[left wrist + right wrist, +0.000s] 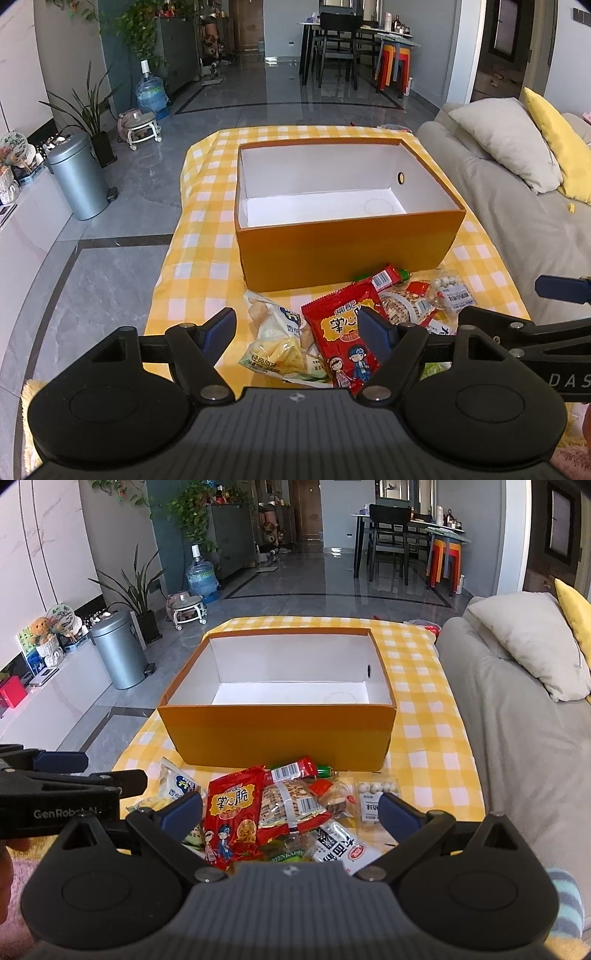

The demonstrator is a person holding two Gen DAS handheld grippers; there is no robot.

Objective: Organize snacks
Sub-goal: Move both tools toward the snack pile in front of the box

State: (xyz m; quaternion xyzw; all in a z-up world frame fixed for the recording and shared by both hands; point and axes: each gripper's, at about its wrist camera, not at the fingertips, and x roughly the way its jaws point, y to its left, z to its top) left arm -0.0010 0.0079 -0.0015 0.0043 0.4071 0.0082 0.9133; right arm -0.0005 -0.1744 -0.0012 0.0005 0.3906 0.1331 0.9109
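Fingers of the left gripper stood spread wide with nothing between them, hovering over the near-left part of a heap of snack packets; the right gripper was likewise wide apart and empty, poised above the middle of the same heap. Directly ahead of the left gripper lay a red snack bag printed with cartoon figures, and just left of it a pale packet of puffed snacks. Ahead of the right gripper sat a clear-wrapped packet of seeds or nuts, a small bag of white balls to its right, and a white packet with black lettering nearest the camera. All of these rested on a yellow-and-white checked cloth. Beyond the heap, touching or nearly touching its far edge, stood an orange box with a white interior, open at the top. A grey sofa ran along the right, and a metal bin stood on the floor to the left.
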